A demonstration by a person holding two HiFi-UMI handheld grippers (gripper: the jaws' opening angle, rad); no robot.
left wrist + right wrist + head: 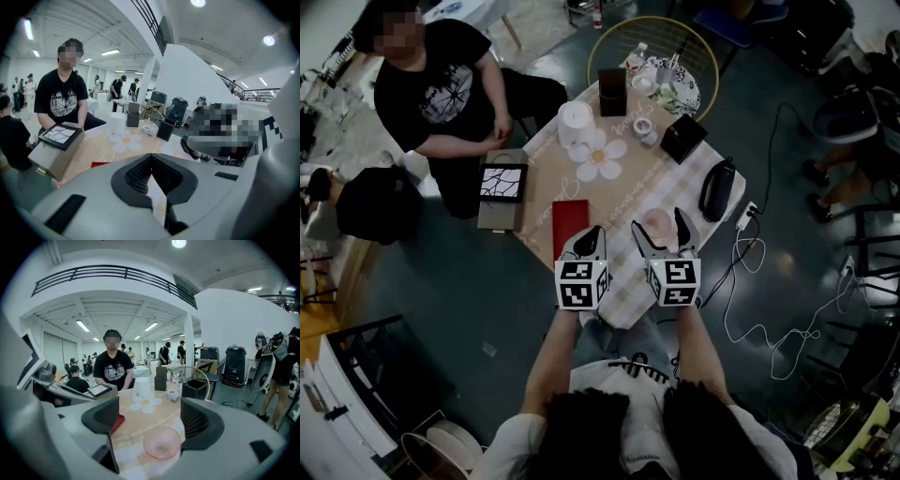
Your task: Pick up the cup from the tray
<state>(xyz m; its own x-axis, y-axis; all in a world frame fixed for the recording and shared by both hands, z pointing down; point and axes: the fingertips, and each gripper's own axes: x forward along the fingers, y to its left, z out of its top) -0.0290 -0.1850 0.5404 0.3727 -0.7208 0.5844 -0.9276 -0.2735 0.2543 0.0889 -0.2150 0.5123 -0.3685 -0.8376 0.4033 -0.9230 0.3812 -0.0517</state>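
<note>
Head view looks steeply down; gripper views share the table [546,192].

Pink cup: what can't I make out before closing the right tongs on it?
1. Right gripper view: the pink cup overlaps one pad of the open right tongs; contact unclear.
2. Head view: those tongs hide the cup's lower part.
3. Tray: none discernible; only checked cloth shows under it.
4. Left gripper view: the shut left tongs block the near table.
</note>
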